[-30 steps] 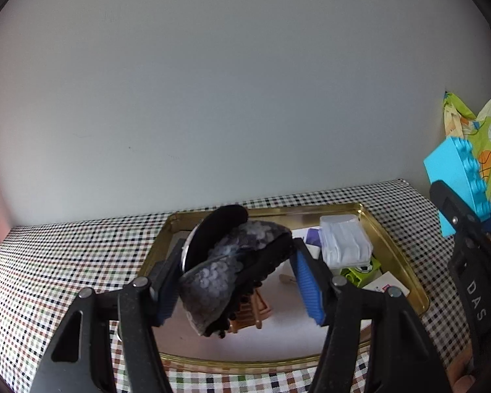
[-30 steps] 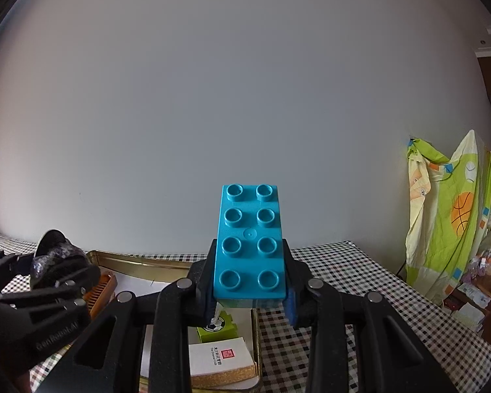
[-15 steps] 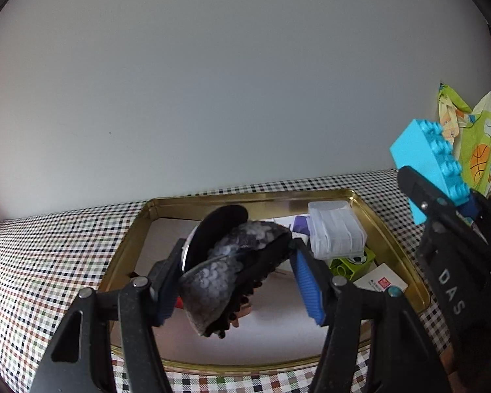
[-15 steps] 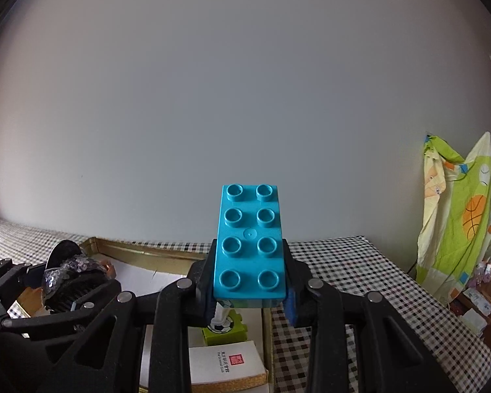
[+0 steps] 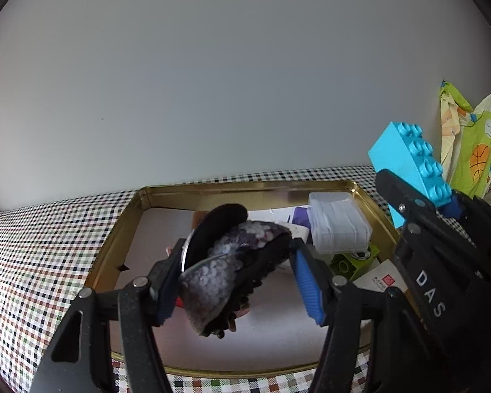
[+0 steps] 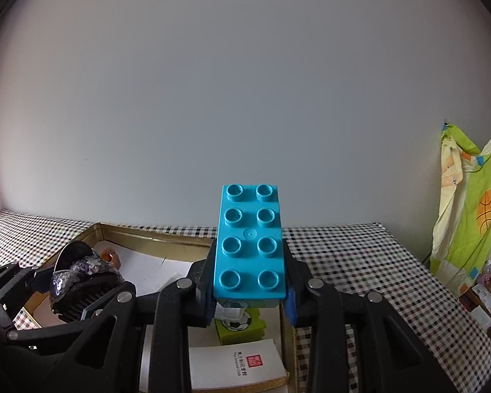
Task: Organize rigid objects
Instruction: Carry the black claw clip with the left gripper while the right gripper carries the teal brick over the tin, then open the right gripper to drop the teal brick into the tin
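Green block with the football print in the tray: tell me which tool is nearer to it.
Right. The right tool, gripping the blue brick, hangs just above the green block. The left tool, holding the sequined hair clip, sits further off, over the tray's middle.

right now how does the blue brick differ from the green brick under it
The blue brick is long, with eight studs showing, and is held in the air by the right gripper. The green brick looks shorter, has a football picture on its side, and sits in the gold tray, touched by no gripper. Both are studded plastic toy bricks.
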A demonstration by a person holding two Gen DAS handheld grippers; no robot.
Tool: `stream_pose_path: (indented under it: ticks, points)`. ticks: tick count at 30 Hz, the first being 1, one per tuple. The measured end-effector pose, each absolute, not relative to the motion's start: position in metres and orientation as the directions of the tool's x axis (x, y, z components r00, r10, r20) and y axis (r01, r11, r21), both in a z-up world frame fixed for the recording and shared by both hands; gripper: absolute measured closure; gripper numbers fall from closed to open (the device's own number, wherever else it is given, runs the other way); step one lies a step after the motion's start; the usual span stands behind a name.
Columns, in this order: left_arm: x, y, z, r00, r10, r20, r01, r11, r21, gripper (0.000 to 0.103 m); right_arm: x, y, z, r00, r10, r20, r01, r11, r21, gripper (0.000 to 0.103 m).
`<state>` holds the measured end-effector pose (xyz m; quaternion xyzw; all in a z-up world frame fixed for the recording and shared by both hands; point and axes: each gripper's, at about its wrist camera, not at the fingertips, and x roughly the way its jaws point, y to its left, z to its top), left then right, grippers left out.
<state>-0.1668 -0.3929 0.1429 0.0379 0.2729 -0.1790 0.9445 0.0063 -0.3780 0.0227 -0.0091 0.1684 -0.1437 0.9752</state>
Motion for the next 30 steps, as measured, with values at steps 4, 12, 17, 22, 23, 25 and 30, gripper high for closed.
stream_pose_path:
  ticks: [4, 12, 17, 22, 23, 25, 30]
  points:
    - [-0.159, -0.393, 0.138, 0.784, -0.312, -0.537, 0.354, 0.935, -0.027, 0.042, 0.016, -0.382, 0.019, 0.893, -0.253, -0.373, 0.259, 0.965, -0.037, 0.069]
    - [-0.153, -0.387, 0.132, 0.799, -0.275, -0.535, 0.337, 0.941, 0.02, 0.042, 0.034, -0.385, 0.01, 0.87, -0.132, -0.474, 0.179, 0.982, 0.056, 0.069]
    - [-0.148, -0.393, 0.129, 0.802, -0.266, -0.536, 0.344, 0.938, 0.049, 0.042, 0.045, -0.383, 0.004, 0.853, -0.067, -0.518, 0.135, 0.986, 0.095, 0.068]
    - [-0.145, -0.393, 0.126, 0.806, -0.257, -0.532, 0.337, 0.94, 0.055, 0.04, 0.047, -0.386, -0.001, 0.855, -0.048, -0.516, 0.131, 0.983, 0.125, 0.068]
    - [-0.146, -0.391, 0.126, 0.806, -0.255, -0.534, 0.332, 0.942, 0.051, 0.034, 0.047, -0.389, -0.002, 0.854, -0.037, -0.518, 0.128, 0.982, 0.141, 0.067]
    - [-0.158, -0.392, 0.128, 0.79, -0.28, -0.545, 0.35, 0.936, 0.026, 0.008, 0.044, -0.392, -0.002, 0.86, -0.018, -0.509, 0.114, 0.981, 0.156, 0.054]
    - [-0.171, -0.395, 0.132, 0.82, -0.265, -0.507, 0.352, 0.932, 0.082, 0.0, 0.023, -0.387, 0.005, 0.902, -0.086, -0.422, 0.14, 0.985, 0.099, 0.02]
